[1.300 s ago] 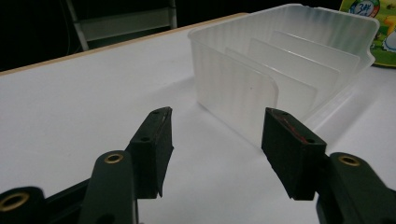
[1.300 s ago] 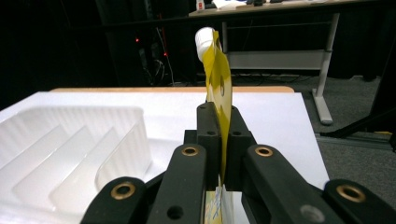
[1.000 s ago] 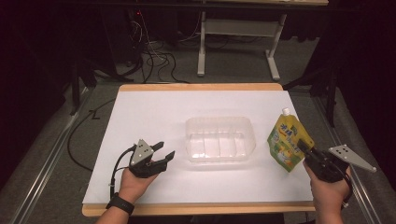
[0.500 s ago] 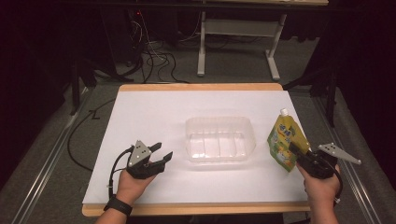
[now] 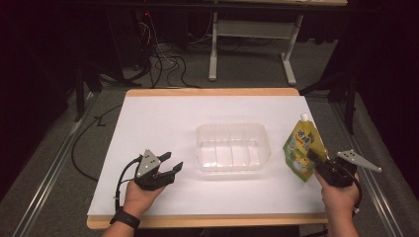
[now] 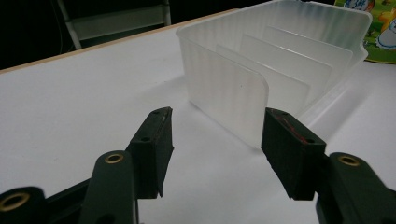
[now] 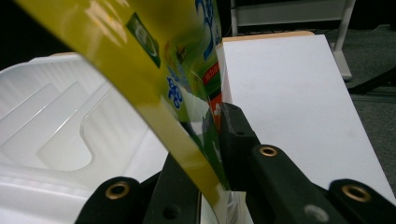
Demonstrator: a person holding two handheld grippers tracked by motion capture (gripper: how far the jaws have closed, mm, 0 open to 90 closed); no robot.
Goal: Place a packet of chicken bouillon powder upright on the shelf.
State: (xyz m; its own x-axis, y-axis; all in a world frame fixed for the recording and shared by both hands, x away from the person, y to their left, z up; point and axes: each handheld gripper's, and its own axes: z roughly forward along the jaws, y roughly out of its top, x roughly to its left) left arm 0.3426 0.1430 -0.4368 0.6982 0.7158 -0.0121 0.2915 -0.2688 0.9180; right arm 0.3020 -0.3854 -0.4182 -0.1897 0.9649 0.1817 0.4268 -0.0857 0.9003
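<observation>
Two hand-held grippers are in play: the right hand-held gripper (image 5: 316,160) is clamped on the lower edge of the yellow-green spouted pouch (image 5: 302,145), which has drifted inward from a second ago and now stands upright just beside the clear divided container (image 5: 232,147). That looks like a carry toward the container. On the white table (image 5: 163,118), the left hand-held gripper (image 5: 170,165) hasn't budged, jaws wide and empty.

White-topped table (image 5: 163,118); clear ribbed container (image 5: 232,147) at centre.
</observation>
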